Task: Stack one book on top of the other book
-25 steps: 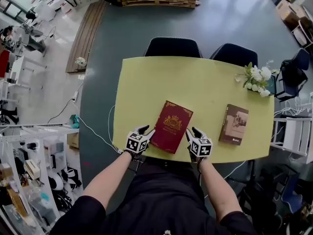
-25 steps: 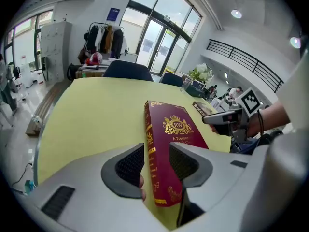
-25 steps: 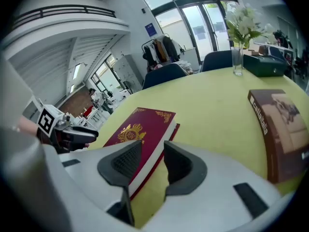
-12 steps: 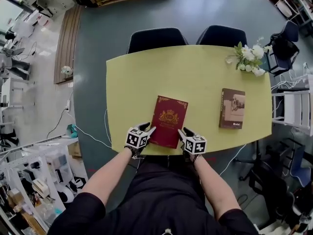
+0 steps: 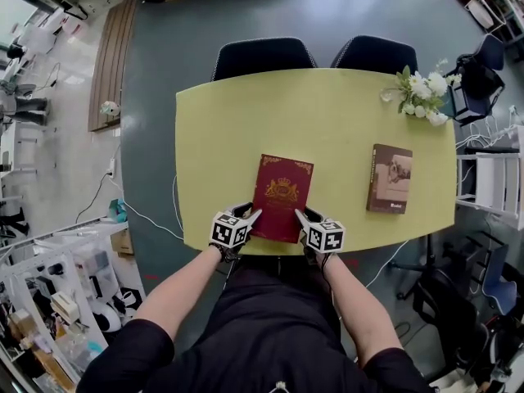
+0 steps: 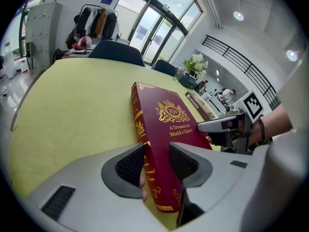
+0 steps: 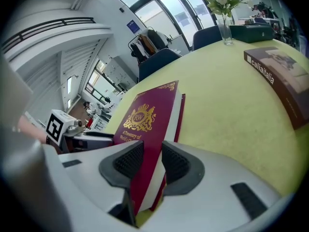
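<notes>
A dark red book (image 5: pixel 282 195) with gold print lies near the front edge of the yellow table (image 5: pixel 246 129). Its near left corner, the spine side (image 6: pixel 166 120), sits between the jaws of my left gripper (image 5: pixel 248 215), which stand open with a thin gap beside the spine. My right gripper (image 5: pixel 303 217) has the near right corner, cover and pages (image 7: pixel 147 115), between its jaws; they are closing and both pads touch the book. A brown book (image 5: pixel 390 178) lies flat to the right, apart from both grippers.
A vase of white flowers (image 5: pixel 422 92) stands at the table's far right corner. Two dark chairs (image 5: pixel 262 56) (image 5: pixel 372 54) are pushed in at the far side. Cables hang off the table's left and right edges.
The red book has turned from slanted to nearly square with the table's front edge. Both grippers have slid in onto its near corners.
</notes>
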The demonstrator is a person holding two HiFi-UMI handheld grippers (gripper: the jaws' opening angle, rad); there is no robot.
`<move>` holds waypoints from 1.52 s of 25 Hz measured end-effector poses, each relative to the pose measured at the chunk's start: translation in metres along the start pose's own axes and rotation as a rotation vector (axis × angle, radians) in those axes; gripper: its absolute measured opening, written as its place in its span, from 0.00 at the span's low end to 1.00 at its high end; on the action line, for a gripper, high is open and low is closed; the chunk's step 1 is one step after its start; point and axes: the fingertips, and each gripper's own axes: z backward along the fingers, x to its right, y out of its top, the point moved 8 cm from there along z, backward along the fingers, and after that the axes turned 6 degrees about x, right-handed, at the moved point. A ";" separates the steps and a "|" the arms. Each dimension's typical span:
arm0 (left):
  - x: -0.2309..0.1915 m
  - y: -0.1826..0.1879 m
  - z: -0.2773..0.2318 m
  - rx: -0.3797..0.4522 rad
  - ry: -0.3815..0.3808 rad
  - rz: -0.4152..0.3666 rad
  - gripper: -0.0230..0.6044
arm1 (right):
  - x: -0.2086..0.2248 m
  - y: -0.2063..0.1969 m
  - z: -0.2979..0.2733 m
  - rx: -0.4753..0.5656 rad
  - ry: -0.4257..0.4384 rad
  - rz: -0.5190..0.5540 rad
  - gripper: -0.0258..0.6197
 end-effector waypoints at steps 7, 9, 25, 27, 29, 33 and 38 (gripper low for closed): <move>0.017 -0.006 -0.003 0.049 0.032 0.046 0.30 | 0.011 0.025 -0.003 0.010 0.004 0.055 0.23; 0.019 -0.004 -0.006 0.063 0.043 0.057 0.30 | 0.014 0.031 -0.004 0.010 0.006 0.068 0.23; 0.019 0.002 -0.014 0.093 0.082 0.060 0.30 | 0.022 0.044 -0.014 0.004 0.008 0.064 0.23; 0.020 0.002 -0.014 0.093 0.086 0.060 0.30 | 0.022 0.043 -0.013 0.004 0.004 0.062 0.23; 0.020 0.002 -0.014 0.093 0.088 0.058 0.30 | 0.022 0.043 -0.013 0.006 -0.002 0.056 0.23; 0.019 0.004 -0.013 0.091 0.090 0.051 0.30 | 0.021 0.042 -0.013 0.008 -0.005 0.046 0.23; 0.019 0.003 -0.014 0.090 0.085 0.045 0.30 | 0.021 0.041 -0.013 0.008 -0.010 0.058 0.23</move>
